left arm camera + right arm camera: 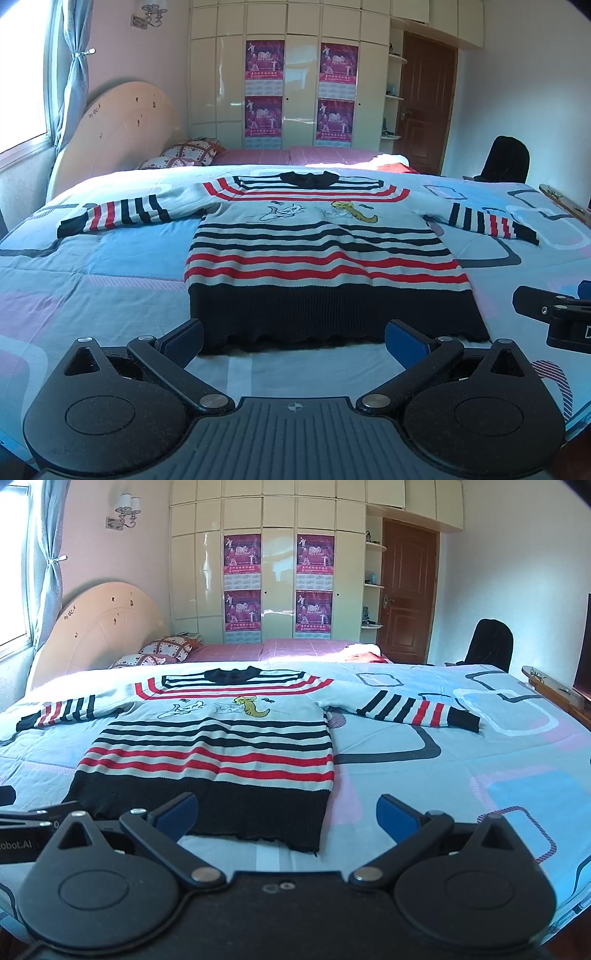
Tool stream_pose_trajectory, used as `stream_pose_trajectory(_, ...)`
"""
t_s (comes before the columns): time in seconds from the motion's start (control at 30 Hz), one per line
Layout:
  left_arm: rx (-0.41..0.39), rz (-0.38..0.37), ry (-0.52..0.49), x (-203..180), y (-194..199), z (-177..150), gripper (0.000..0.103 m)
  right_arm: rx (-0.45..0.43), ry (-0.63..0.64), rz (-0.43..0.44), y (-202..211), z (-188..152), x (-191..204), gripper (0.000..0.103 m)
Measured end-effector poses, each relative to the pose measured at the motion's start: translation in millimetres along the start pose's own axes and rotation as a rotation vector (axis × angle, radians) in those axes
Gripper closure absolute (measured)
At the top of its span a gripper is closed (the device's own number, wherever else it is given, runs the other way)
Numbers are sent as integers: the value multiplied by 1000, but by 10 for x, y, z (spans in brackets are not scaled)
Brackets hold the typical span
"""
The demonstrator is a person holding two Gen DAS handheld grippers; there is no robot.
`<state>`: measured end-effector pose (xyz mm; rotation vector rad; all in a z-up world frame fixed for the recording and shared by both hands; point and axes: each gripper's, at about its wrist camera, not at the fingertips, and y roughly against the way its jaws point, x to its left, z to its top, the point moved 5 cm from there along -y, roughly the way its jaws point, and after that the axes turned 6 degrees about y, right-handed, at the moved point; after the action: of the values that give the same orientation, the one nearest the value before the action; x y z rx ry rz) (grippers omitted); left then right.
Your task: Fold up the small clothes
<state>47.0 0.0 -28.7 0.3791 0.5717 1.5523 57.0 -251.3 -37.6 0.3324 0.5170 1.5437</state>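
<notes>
Patterned quilt (110, 266) bears flat striped knit sweater (317, 258); left claw (293, 341), right claw (288, 818) spread.

quilt (424, 775) right of sweater (207, 753): bare | pillows (166, 648): far end

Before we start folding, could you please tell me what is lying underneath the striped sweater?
The striped sweater lies flat on a light blue patterned bedspread, which shows all around it. Whatever sits directly beneath the sweater's body and sleeves is covered and cannot be seen.
</notes>
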Motion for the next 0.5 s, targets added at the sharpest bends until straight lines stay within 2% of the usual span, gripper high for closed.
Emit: stream_pose_trajectory(0.5, -1, -4, -2, 6, -32, 5, 0, -2, -1, -2, -5, 7, 2, 0)
